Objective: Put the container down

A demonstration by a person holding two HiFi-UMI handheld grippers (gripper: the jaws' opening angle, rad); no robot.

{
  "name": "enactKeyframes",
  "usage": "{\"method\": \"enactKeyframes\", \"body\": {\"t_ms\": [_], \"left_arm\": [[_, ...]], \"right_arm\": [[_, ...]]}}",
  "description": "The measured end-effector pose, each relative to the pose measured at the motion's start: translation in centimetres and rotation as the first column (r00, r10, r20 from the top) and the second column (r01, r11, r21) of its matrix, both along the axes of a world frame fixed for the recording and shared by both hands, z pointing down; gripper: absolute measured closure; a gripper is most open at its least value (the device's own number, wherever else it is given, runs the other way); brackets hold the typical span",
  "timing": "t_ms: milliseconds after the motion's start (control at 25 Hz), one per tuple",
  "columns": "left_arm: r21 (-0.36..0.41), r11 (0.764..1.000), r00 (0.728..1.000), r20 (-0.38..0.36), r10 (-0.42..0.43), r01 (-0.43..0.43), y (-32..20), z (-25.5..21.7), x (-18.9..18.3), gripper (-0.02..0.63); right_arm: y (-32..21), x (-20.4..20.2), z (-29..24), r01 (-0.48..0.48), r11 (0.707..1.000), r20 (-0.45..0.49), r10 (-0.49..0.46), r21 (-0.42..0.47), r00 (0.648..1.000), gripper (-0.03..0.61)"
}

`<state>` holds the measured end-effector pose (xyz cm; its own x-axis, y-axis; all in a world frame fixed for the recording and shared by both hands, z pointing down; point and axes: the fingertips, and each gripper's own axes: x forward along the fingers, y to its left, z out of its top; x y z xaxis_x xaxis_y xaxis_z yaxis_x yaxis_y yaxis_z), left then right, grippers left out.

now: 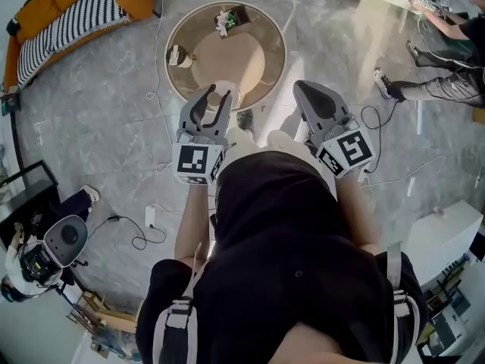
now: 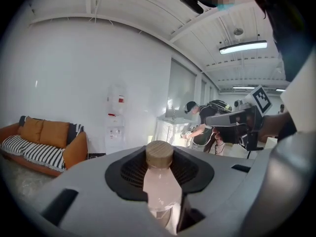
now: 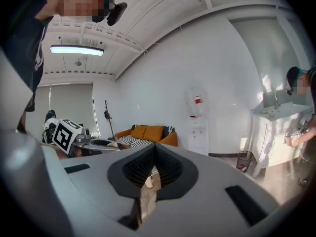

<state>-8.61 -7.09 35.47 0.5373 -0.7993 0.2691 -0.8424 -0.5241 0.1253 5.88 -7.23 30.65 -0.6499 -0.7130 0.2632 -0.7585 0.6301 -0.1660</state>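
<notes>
My left gripper (image 1: 210, 103) is shut on the container, a pale pink bottle (image 2: 159, 189) with a round wooden cap (image 2: 159, 154), held upright between the dark pads. In the head view the bottle (image 1: 216, 96) shows between the jaws, over the near edge of the round table (image 1: 182, 29). My right gripper (image 1: 312, 97) hangs level beside it, to the right of the table's edge. Its jaws stand together with nothing held, and only a thin slit shows between the pads in the right gripper view (image 3: 154, 169).
On the round table stand a small plant box (image 1: 229, 19) and a cup (image 1: 178, 56). An orange sofa with striped cushions (image 1: 68, 14) is at the far left. Cables (image 1: 155, 89) trail over the grey floor. A person (image 1: 447, 59) sits at the far right.
</notes>
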Motion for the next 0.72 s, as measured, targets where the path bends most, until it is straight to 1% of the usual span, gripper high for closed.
{"method": "enactKeyframes", "body": {"t_ms": [160,280,360,520,680,720], "left_arm": [[0.005,0.998,0.998,0.028,0.061,-0.061,-2.4,2.2,-0.1,0.474],[-0.007,0.993,0.992,0.051,0.117,-0.117,-3.6,4.3,-0.3,0.474],[-0.030,0.993,0.992,0.040,0.116,-0.115,-4.7,5.5,-0.5,0.475],[-0.048,0.992,0.992,0.033,0.120,-0.118,-6.3,8.0,-0.5,0.475],[-0.061,0.990,0.991,0.029,0.128,-0.126,-7.8,11.0,-0.4,0.474],[-0.076,0.989,0.991,0.027,0.127,-0.125,-8.3,11.6,-0.3,0.474]], "right_arm": [[-2.1,-0.1,1.3,-0.047,0.999,-0.012,0.047,-0.025,0.999,0.574],[-3.3,-0.3,2.6,-0.062,0.997,-0.021,0.061,-0.046,0.998,0.574],[-4.0,-0.5,3.6,-0.070,0.996,-0.029,0.069,-0.056,0.997,0.574],[-4.7,-0.7,5.5,-0.094,0.992,-0.035,0.091,-0.088,0.995,0.574],[-6.1,-0.6,8.1,-0.138,0.981,-0.017,0.137,-0.139,0.990,0.574],[-6.5,-0.6,8.8,-0.147,0.978,-0.013,0.147,-0.148,0.989,0.574]]}}
